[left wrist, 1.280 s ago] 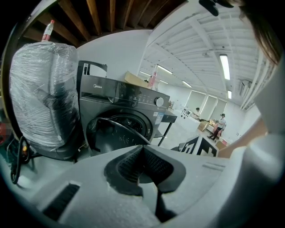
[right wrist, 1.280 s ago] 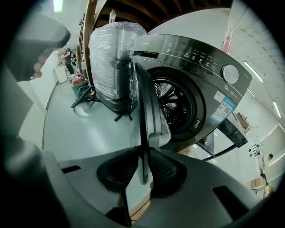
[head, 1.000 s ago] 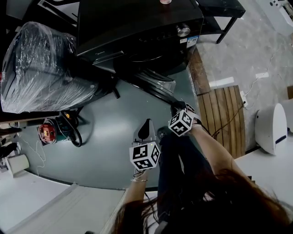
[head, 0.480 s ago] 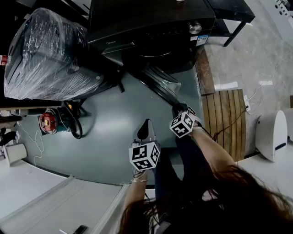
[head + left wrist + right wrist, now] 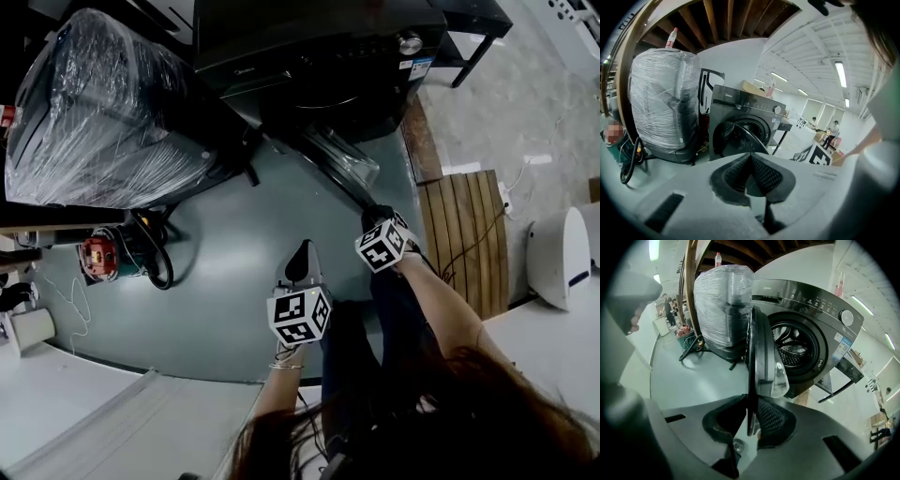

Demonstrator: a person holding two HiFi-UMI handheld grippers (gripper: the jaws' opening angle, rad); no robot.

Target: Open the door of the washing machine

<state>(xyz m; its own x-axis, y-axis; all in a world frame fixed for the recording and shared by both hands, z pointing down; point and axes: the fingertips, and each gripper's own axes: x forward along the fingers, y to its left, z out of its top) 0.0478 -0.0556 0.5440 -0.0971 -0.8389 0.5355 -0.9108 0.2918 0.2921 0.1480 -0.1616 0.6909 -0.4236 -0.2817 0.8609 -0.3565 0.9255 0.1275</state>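
Drawn slightly further from the washing machine (image 5: 319, 56) than a second ago: door (image 5: 342, 169), free edge clamped in the right gripper (image 5: 373, 217), right of centre. Dark round door with bulging glass, standing wide, drum (image 5: 794, 350) exposed. Left gripper (image 5: 300, 262) closed on nothing, lower centre, apart from the door. Upper left, plastic-wrapped appliance (image 5: 94, 112); right, wooden slats (image 5: 464, 234); person's legs (image 5: 366, 337) just below the gripped edge.
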